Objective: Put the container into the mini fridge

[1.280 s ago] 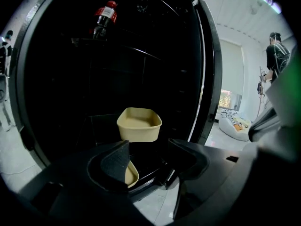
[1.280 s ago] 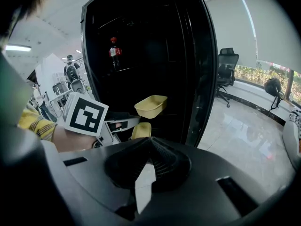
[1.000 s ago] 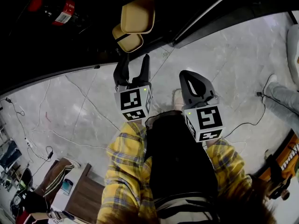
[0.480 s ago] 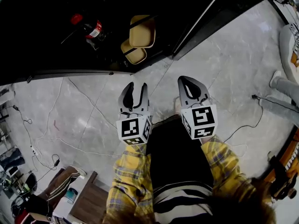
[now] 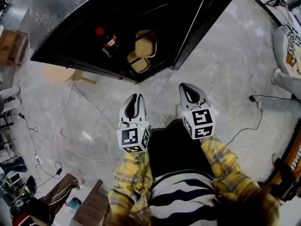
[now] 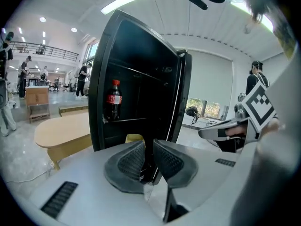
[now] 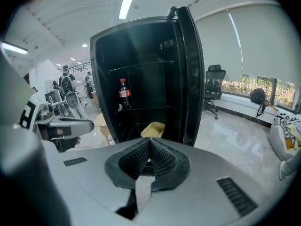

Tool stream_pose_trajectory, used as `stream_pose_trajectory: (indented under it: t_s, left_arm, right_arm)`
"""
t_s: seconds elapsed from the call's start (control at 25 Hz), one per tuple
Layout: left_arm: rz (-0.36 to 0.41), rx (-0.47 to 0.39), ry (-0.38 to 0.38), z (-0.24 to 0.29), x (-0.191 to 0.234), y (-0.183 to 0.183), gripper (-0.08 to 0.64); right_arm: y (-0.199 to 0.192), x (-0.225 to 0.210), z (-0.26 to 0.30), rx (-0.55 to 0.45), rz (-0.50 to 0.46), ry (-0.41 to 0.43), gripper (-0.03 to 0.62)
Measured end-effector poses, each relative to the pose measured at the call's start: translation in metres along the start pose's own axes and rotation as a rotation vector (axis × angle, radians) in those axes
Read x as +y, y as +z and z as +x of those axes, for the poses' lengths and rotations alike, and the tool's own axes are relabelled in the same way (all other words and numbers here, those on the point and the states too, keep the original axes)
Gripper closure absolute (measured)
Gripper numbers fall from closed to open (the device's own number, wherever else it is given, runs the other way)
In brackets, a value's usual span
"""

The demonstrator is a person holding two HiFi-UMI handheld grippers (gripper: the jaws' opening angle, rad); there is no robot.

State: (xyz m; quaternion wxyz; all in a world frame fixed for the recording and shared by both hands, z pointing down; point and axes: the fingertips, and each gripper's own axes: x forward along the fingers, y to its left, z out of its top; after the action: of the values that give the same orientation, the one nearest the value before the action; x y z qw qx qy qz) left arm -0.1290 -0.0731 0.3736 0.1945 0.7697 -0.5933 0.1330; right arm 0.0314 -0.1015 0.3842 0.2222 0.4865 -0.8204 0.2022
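The mini fridge (image 5: 70,27) stands on the grey floor (image 5: 225,69) with its door (image 7: 190,74) swung wide open. Its dark inside faces both tongs. The tan container (image 7: 154,128) sits inside the fridge on the bottom level, toward the door side, well clear of either tongs.

In the head view a second tan shape (image 5: 139,62) lies just in front of the container, at the fridge's lower front edge. It may be another container or a part of the first one; the dark interior makes that hard to tell. A cola bottle (image 6: 114,100) stands upright on the fridge shelf above, on the side away from the door.

The left tongs (image 6: 148,145) are held out in front of the fridge opening, well apart from it and pointing toward it. Their jaws have just been closing and now stand together with nothing between them. The right tongs (image 7: 149,140) hang in front of the fridge too, nearer its door, with the jaws meeting at the tips and empty. Thin cables (image 5: 70,126) trail over the floor in front of the fridge.
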Motion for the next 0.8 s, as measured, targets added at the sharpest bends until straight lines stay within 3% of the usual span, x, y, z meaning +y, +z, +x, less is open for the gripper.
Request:
stream_pose_trajectory:
  t_s: [0.2, 0.48, 0.8]
  left_arm:
    - [0.032, -0.002, -0.025, -0.022, -0.003, 0.009, 0.497]
    - [0.036, 0.008, -0.031, -0.047, -0.005, 0.012, 0.497]
    - [0.021, 0.0, -0.019, -0.07, -0.007, 0.022, 0.497]
  right_arm:
    - [0.001, 0.006, -0.02, 0.0, 0.0, -0.009, 0.566]
    - [0.01, 0.014, -0.047, -0.012, 0.022, 0.015, 0.566]
    - [0.023, 0.023, -0.057, -0.017, -0.017, 0.053, 0.566]
